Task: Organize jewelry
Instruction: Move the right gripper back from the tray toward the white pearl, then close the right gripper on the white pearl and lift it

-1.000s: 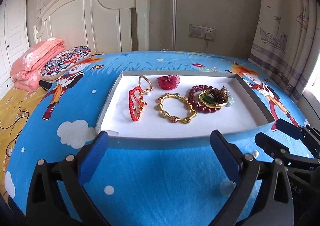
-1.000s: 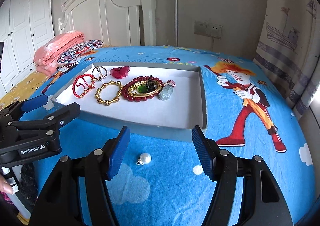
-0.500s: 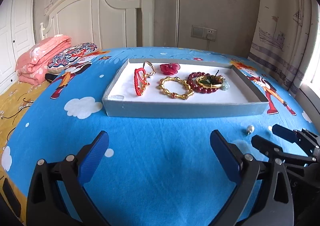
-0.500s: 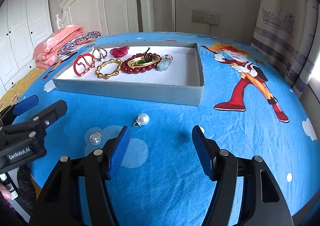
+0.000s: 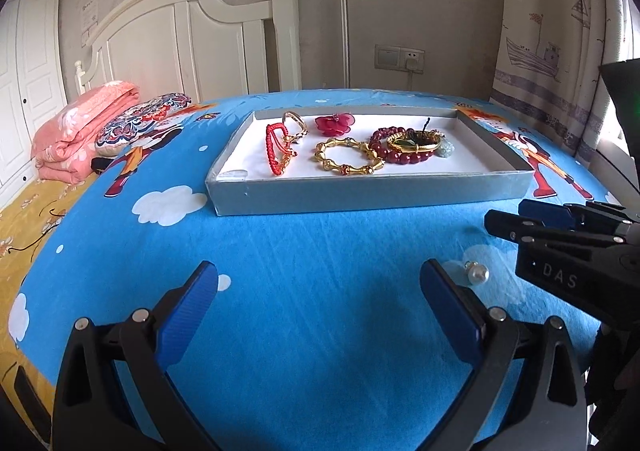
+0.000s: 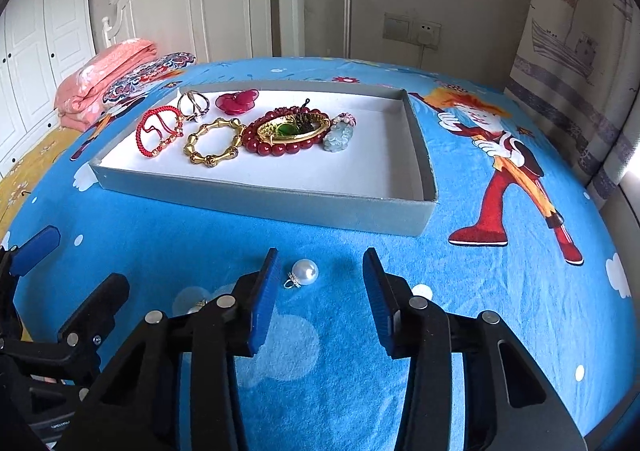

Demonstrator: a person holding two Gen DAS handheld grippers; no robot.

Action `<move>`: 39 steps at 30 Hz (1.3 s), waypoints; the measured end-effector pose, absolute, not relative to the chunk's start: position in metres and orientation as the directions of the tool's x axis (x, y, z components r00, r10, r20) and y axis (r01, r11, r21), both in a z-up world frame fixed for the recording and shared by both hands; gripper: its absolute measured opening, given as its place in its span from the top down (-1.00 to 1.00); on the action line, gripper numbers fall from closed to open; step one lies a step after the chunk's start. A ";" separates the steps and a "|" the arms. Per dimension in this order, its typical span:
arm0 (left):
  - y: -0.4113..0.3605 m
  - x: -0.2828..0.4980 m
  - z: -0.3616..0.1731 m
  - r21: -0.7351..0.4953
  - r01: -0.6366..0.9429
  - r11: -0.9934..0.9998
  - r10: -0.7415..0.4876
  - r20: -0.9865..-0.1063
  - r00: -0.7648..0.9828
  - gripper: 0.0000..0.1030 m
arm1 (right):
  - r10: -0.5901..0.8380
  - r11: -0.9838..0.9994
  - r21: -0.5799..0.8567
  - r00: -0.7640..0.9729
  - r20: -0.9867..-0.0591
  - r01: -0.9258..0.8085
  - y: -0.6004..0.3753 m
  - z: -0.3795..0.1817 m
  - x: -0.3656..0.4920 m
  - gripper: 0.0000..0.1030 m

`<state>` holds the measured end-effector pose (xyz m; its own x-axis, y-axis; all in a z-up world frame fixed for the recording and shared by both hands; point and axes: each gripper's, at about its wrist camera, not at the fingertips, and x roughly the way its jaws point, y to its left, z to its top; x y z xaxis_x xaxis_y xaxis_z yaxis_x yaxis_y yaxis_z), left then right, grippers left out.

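The right gripper (image 6: 320, 271), jaws just closing but not touching, bracketed a pearl earring (image 6: 304, 272) on the blue bedsheet (image 6: 200, 235) before the grey tray (image 6: 280, 207). A second pearl (image 6: 197, 307) sat half hidden behind its finger. The left gripper (image 5: 320, 291) gaped empty.

Home bedroom: bed (image 5: 320, 251), white headboard (image 5: 192, 35), wardrobe (image 5: 24, 63).

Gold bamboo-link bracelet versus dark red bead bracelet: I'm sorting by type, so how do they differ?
The gold bamboo-link bracelet is metallic with long jointed links; the dark red bead bracelet is round glossy beads. The gold one lies alone on the white tray floor; the red one has a gold bangle on it. Both lie flat in the tray.
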<state>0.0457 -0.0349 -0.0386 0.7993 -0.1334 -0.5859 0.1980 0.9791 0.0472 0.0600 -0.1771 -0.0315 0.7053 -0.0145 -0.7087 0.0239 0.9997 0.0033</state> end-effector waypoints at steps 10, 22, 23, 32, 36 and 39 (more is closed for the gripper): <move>-0.037 0.043 -0.040 0.016 0.218 0.976 -0.166 -0.590 0.790 -0.90 | -0.020 1.000 -0.007 0.725 -0.688 0.020 -0.179 -0.034 0.048 0.71; -0.085 0.033 -0.037 0.020 0.324 0.946 -0.250 -0.593 0.765 -0.85 | -0.039 0.998 0.006 0.765 -0.643 0.057 -0.212 -0.031 0.006 0.70; -0.089 0.034 -0.038 0.018 0.325 0.946 -0.251 -0.596 0.763 -0.81 | -0.037 0.998 0.013 0.769 -0.638 0.059 -0.216 -0.030 0.004 0.70; -0.117 0.036 -0.047 0.035 0.328 0.944 -0.237 -0.622 0.746 -0.41 | -0.021 0.998 0.030 0.795 -0.606 0.050 -0.234 -0.031 -0.015 0.70; -0.124 0.036 -0.051 0.036 0.328 0.944 -0.234 -0.626 0.744 -0.12 | -0.005 0.997 0.058 0.805 -0.594 0.048 -0.244 -0.030 -0.020 0.70; -0.130 0.034 -0.051 0.041 0.344 0.938 -0.247 -0.618 0.746 0.25 | 0.005 0.996 0.076 0.813 -0.583 0.049 -0.250 -0.028 -0.023 0.70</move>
<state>0.0336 -0.1303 -0.0511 0.7460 -0.2470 -0.6184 0.3443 0.9380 0.0408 -0.0233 -0.2497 -0.0284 0.8127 0.0046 -0.5827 0.0490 0.9959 0.0763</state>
